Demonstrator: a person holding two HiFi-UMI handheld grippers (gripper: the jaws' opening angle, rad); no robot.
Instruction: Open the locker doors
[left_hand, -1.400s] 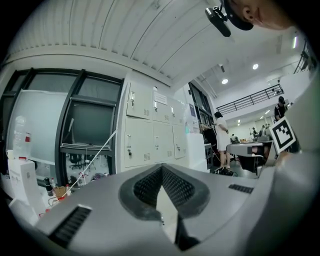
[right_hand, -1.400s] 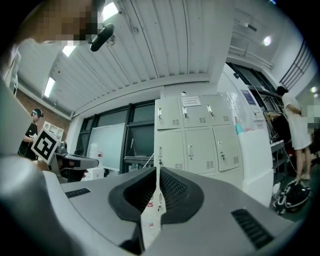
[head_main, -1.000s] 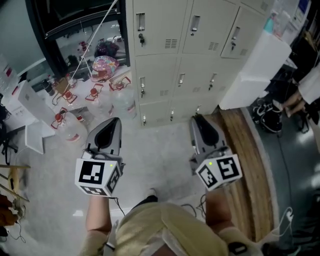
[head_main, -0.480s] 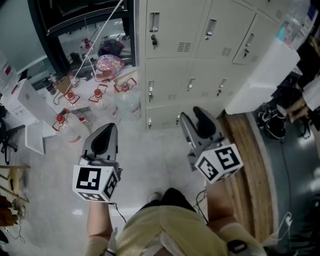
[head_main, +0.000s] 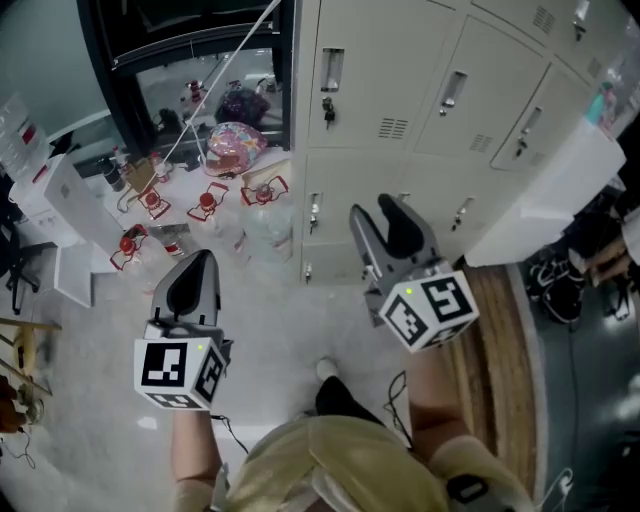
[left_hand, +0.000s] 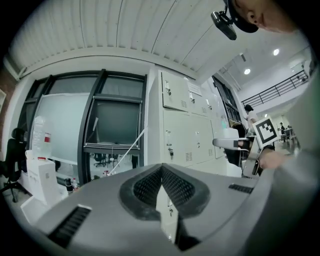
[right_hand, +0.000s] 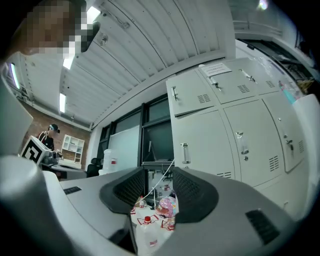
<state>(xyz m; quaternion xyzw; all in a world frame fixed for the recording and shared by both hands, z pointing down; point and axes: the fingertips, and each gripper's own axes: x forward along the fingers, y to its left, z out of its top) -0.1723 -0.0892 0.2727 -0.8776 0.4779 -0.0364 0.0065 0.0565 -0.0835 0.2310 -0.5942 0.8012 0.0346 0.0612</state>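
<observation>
Before lockers (head_main: 420, 90), L gripper (head_main: 199, 265), jaws together.

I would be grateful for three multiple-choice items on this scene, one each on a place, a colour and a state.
1. Where do the red-capped water jugs stand relative to the lockers?
A. on top of them
B. on the floor beside them
C. inside one of them

2. What colour are the locker doors?
A. cream
B. blue
C. red

3. How do the right tongs stand?
A. shut on a door handle
B. shut on a jug
C. open and empty

Answers:
1 B: in the head view the jugs sit on the floor just left of the lockers.
2 A: every door in view is a pale cream.
3 C: the right gripper view shows the jaws apart, having just been opening, with nothing between them.
</observation>
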